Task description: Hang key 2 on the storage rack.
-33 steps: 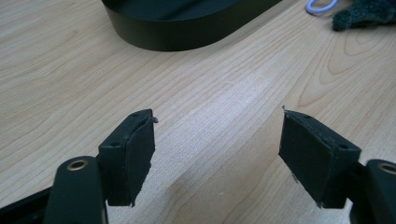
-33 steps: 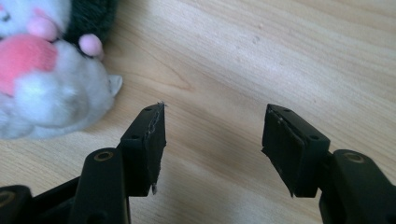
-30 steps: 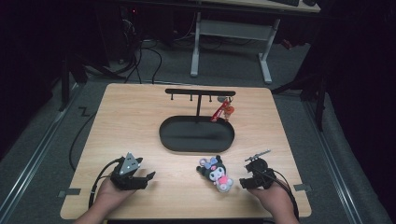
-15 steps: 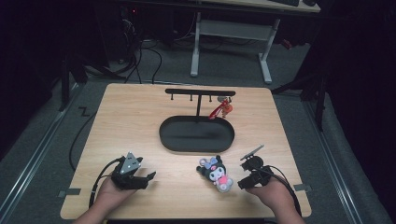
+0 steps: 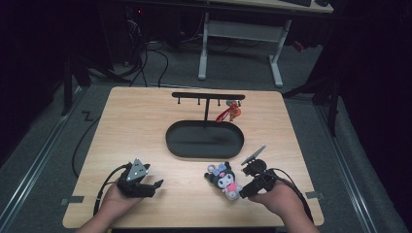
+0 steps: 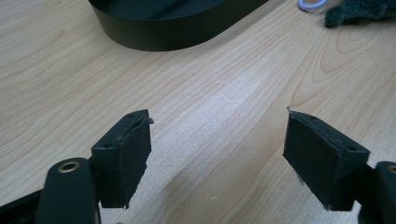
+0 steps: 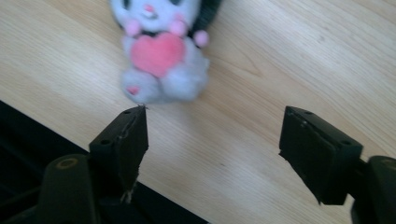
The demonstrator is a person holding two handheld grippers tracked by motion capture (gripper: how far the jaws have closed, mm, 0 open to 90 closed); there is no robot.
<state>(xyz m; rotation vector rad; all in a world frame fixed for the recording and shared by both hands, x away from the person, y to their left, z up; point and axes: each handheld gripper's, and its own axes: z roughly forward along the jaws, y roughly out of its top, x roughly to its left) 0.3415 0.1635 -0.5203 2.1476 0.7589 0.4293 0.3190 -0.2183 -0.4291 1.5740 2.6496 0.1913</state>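
Observation:
A small plush toy with a dark hood and a pink heart lies on the wooden table near its front edge. In the right gripper view the plush toy sits just beyond the jaws. My right gripper is beside the toy on its right. Its jaws have just been opening and nothing is between them. At the front left my left gripper is open over bare wood, and the toy's dark hood shows far off.
A black oval tray lies mid-table. Behind it stands a black hook rack with a red charm hanging at its right end. The table's front edge runs close under the right gripper.
The right gripper has lifted and tilted back from the plush toy, with its jaws spread apart. The left gripper and the toy have stayed where they were.

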